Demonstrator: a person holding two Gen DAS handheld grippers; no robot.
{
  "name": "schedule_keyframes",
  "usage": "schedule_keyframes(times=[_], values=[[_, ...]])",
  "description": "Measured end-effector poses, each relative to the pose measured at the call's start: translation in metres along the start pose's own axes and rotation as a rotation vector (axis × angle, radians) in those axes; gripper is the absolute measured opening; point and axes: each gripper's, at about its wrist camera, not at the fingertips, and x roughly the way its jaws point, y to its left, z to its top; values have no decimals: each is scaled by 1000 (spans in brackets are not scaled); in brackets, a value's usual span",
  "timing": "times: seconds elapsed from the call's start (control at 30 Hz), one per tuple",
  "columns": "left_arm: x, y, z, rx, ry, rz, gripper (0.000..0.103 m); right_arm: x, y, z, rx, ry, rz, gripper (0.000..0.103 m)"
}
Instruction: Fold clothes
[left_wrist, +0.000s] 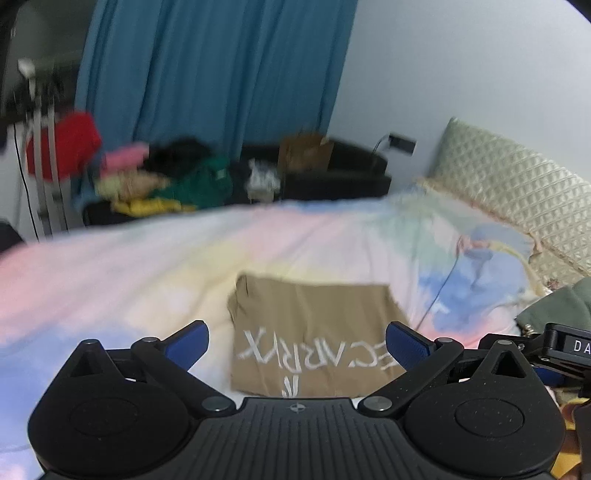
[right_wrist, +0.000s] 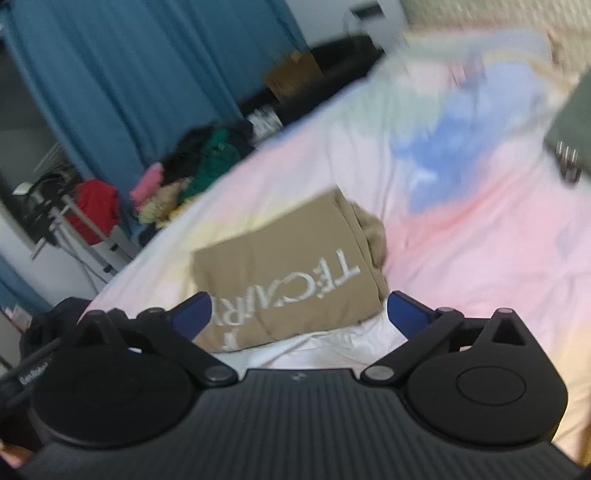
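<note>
A tan garment with white lettering (left_wrist: 314, 332) lies folded into a rectangle on the pastel bed cover (left_wrist: 129, 266). It also shows in the right wrist view (right_wrist: 291, 273). My left gripper (left_wrist: 297, 341) is open and empty, hovering just above the garment's near part. My right gripper (right_wrist: 299, 310) is open and empty, above the garment's near edge. Part of the right gripper shows at the right edge of the left wrist view (left_wrist: 561, 347). Both views are blurred.
A grey-green garment (left_wrist: 557, 306) lies at the right on the bed. A quilted pillow (left_wrist: 517, 188) lies against the wall. A pile of coloured clothes (left_wrist: 155, 184) lies beyond the bed's far edge, by a blue curtain (left_wrist: 214, 74) and a metal stand (left_wrist: 44, 155).
</note>
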Motion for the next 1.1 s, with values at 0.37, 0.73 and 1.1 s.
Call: schedule_keyframes(times=[0.37,0.73,1.1], values=[[-158,-45,2,149,-180,14,103,-126,48,-21,-161,-173,68,103],[-246,-48,-36,130,-253,16,103,-197,69,-65,-262,-287,125,103],[-264,-36,-76,120,-259,29,103,-202,71,-106,-312,-318,121,103]])
